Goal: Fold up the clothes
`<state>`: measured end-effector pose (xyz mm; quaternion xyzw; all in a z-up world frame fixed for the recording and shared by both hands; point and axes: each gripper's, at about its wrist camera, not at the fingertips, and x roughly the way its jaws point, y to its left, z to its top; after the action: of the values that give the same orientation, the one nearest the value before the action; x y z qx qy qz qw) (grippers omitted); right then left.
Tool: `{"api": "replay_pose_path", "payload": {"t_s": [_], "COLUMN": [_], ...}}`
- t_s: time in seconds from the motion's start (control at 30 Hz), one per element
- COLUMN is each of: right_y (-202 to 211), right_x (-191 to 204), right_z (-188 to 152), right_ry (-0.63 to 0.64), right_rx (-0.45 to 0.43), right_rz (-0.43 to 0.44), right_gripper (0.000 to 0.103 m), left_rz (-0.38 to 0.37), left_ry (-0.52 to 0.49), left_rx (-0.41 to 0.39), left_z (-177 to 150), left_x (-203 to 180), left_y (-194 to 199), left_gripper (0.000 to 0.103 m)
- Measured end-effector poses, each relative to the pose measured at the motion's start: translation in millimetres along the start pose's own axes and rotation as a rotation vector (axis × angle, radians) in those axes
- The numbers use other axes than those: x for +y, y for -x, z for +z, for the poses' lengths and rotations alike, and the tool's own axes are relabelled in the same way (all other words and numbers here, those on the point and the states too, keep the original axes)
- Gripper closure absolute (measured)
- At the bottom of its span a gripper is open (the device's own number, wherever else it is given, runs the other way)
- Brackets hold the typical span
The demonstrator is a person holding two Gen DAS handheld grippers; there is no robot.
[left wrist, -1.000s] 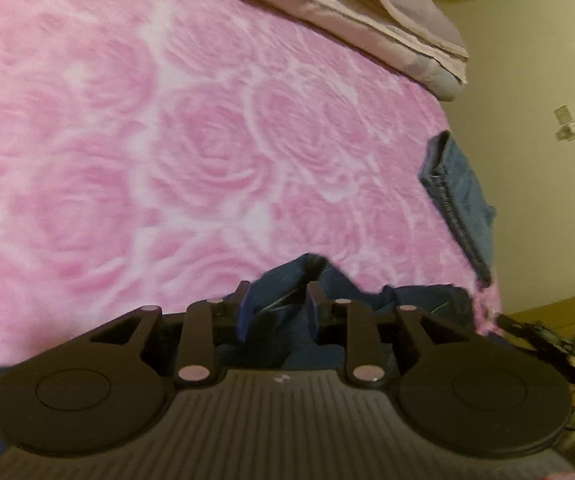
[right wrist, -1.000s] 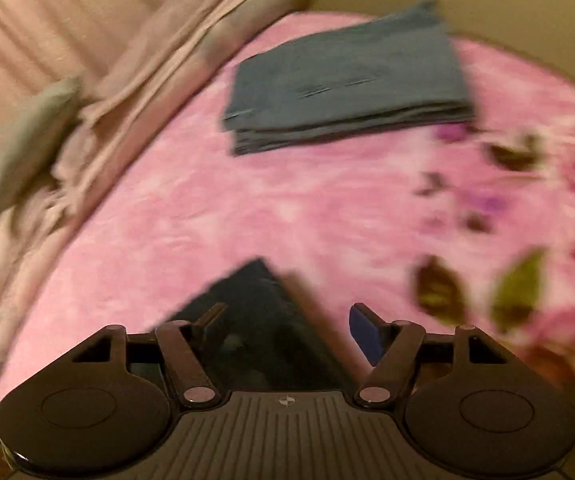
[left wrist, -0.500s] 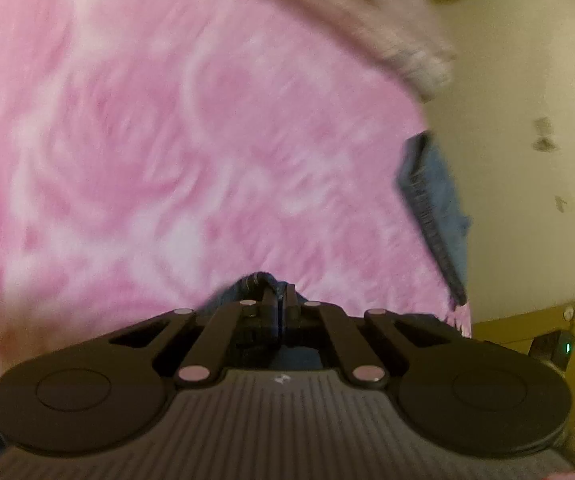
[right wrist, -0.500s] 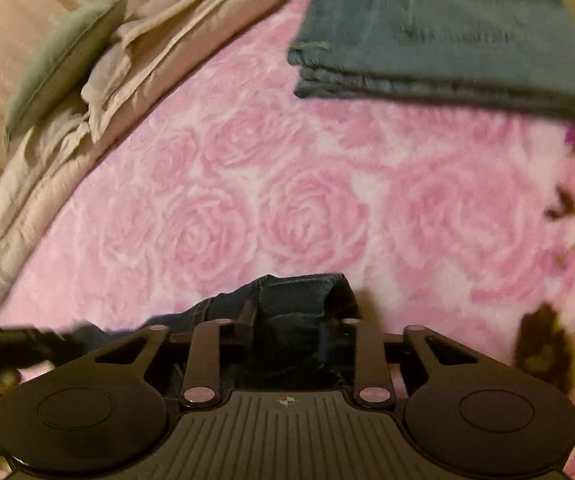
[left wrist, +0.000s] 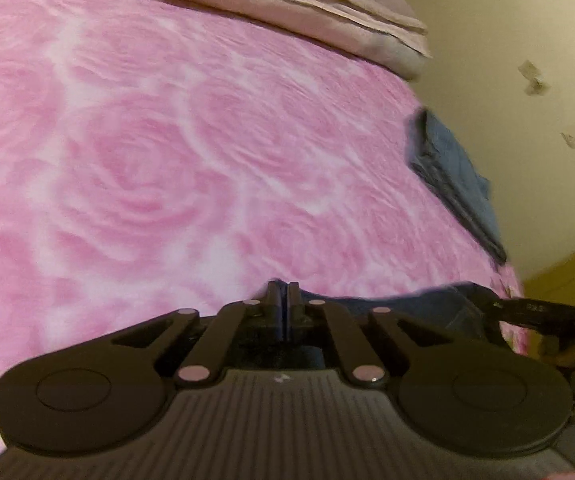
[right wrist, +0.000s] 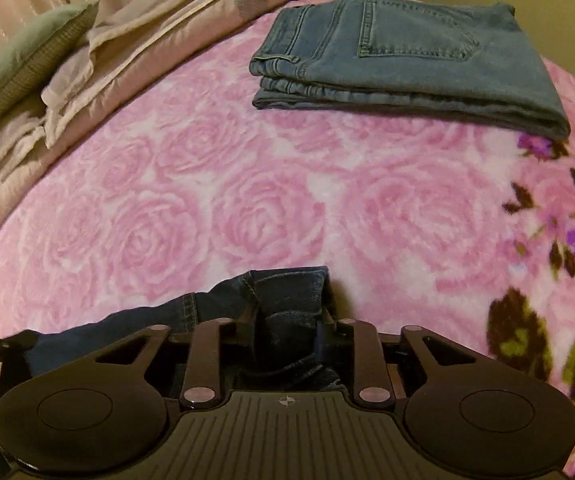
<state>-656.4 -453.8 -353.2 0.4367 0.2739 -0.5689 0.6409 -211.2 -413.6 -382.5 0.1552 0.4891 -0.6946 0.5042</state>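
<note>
A: How are the fingers set?

B: The left gripper (left wrist: 286, 300) is pressed fully together; whether cloth is caught cannot be told. The right gripper (right wrist: 287, 320) is clamped on bunched dark jeans (right wrist: 287, 292).

A: And beyond?

B: The dark jeans are spread on the pink rose blanket (right wrist: 247, 184); folded lighter jeans (right wrist: 407, 60) are laid well apart, near the beige bedding (right wrist: 147, 40).

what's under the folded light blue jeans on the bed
The folded light blue jeans lie directly on the pink rose blanket. Whatever sits beneath their middle is covered.
</note>
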Motion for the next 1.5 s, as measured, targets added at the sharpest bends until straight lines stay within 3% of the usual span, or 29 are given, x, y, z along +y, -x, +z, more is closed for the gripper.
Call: {"api": "replay_pose_path", "payload": {"t_s": [0.03, 0.07, 0.17, 0.2, 0.33, 0.43, 0.57, 0.67, 0.8, 0.9, 1.0, 1.1, 1.13, 1.2, 1.23, 1.27, 1.3, 1.37, 1.43, 1.5], "right_y": [2, 10, 40, 51, 61, 31, 44, 57, 74, 78, 81, 87, 89, 74, 66, 60, 61, 68, 89, 104], "right_x": [0, 0, 11, 18, 59, 65, 62, 59, 56, 73, 91, 109, 114, 121, 125, 125, 127, 134, 151, 170], "right_z": [4, 5, -1, -6, -36, -63, -81, -94, -110, -140, -177, -212, -222, -239, -248, -256, -255, -247, -253, -265], "right_ry": [0.001, 0.007, 0.049, 0.059, 0.173, 0.306, 0.287, 0.266, 0.237, 0.295, 0.356, 0.411, 0.430, 0.474, 0.496, 0.528, 0.531, 0.511, 0.543, 0.588], "right_rx": [-0.006, -0.037, -0.130, -0.160, -0.152, -0.111, -0.174, -0.229, -0.302, -0.324, -0.368, -0.426, -0.437, -0.368, -0.326, -0.349, -0.348, -0.321, -0.380, -0.425], "right_rz": [-0.031, -0.066, -0.127, -0.121, -0.028, -0.121, -0.121, -0.111, -0.098, -0.056, -0.026, -0.004, 0.014, 0.009, 0.003, -0.006, -0.016, -0.040, -0.004, 0.059], "right_gripper": [0.036, 0.034, 0.034, 0.034, 0.034, 0.034, 0.033, 0.033, 0.033, 0.033, 0.033, 0.047, 0.047, 0.047, 0.047, 0.047, 0.047, 0.047, 0.047, 0.047], "left_rz": [0.025, 0.049, 0.122, 0.119, 0.012, -0.023, -0.069, -0.073, -0.085, -0.064, -0.100, -0.147, -0.137, -0.060, -0.011, 0.023, -0.005, 0.023, 0.072, 0.053], "left_ry": [0.022, 0.044, 0.109, 0.075, -0.048, -0.069, -0.097, -0.094, -0.150, -0.230, -0.238, -0.308, -0.357, -0.434, -0.463, -0.451, -0.402, -0.344, -0.339, -0.328], "left_rx": [-0.018, -0.036, -0.090, -0.081, -0.049, -0.057, -0.067, -0.119, -0.103, -0.091, -0.108, -0.143, -0.161, -0.142, -0.123, -0.122, -0.161, -0.181, -0.241, -0.285], "left_z": [2, 4, 11, 7, -19, -37, -60, -57, -65, -90, -124, -167, -181, -207, -220, -229, -235, -237, -239, -243], "left_x": [6, 12, 30, 25, -1, 11, 27, 25, 20, 19, 25, 22, 19, 18, 20, 29, 40, 43, 38, 30], "left_y": [10, 20, 51, 65, 77, 57, 29, 49, 77, 93, 115, 138, 145, 149, 148, 147, 156, 170, 188, 199], "left_gripper": [0.100, 0.100, 0.102, 0.102, 0.103, 0.103, 0.103, 0.103, 0.102, 0.102, 0.102, 0.102, 0.102, 0.096, 0.097, 0.098, 0.099, 0.100, 0.100, 0.099]}}
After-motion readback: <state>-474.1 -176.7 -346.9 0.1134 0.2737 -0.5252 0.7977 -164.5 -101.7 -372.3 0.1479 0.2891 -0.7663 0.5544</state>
